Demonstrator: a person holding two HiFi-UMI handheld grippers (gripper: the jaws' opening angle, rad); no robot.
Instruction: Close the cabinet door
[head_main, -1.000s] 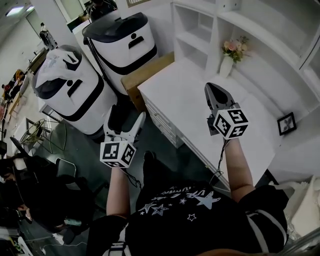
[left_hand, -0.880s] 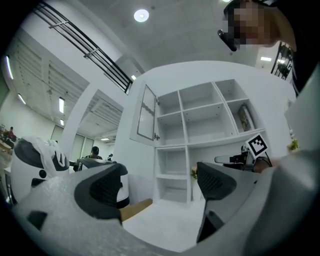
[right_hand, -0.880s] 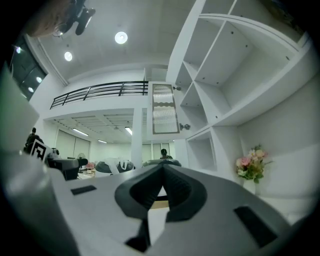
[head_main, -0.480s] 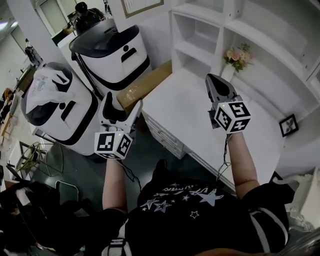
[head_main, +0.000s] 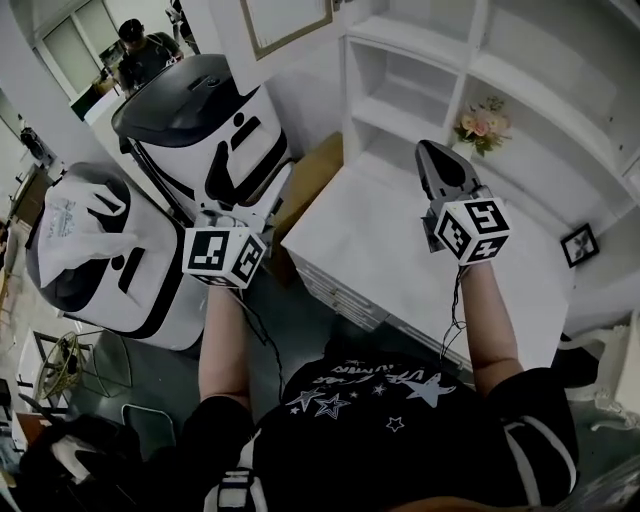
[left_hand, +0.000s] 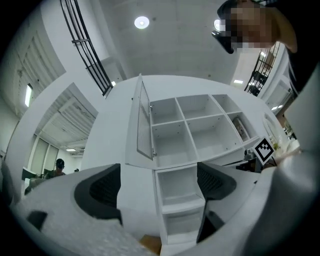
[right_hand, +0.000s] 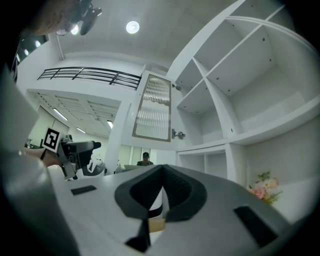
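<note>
The white wall cabinet's door (head_main: 290, 22) stands open at the top of the head view. It has a white frame and a ribbed glass pane (right_hand: 154, 107). In the left gripper view the door (left_hand: 144, 122) shows nearly edge-on, swung out from the empty shelf compartments (left_hand: 200, 125). My left gripper (head_main: 250, 205) is raised toward the cabinet and is open, with nothing between its pads (left_hand: 160, 185). My right gripper (head_main: 432, 152) hovers over the white counter, below the shelves. It is shut with its pads (right_hand: 161, 192) pressed together and empty. Neither gripper touches the door.
A white counter (head_main: 400, 250) with drawers runs under the shelves. On it stand a vase of pink flowers (head_main: 480, 122) and a small picture frame (head_main: 580, 245). Two large white-and-black machines (head_main: 205, 110) (head_main: 90, 250) and a cardboard box (head_main: 310, 175) stand at left. A person (head_main: 140, 50) stands far behind.
The view has tilted up, bringing the open door into sight. My left gripper has risen and moved forward in front of the machines. The right gripper stays over the counter.
</note>
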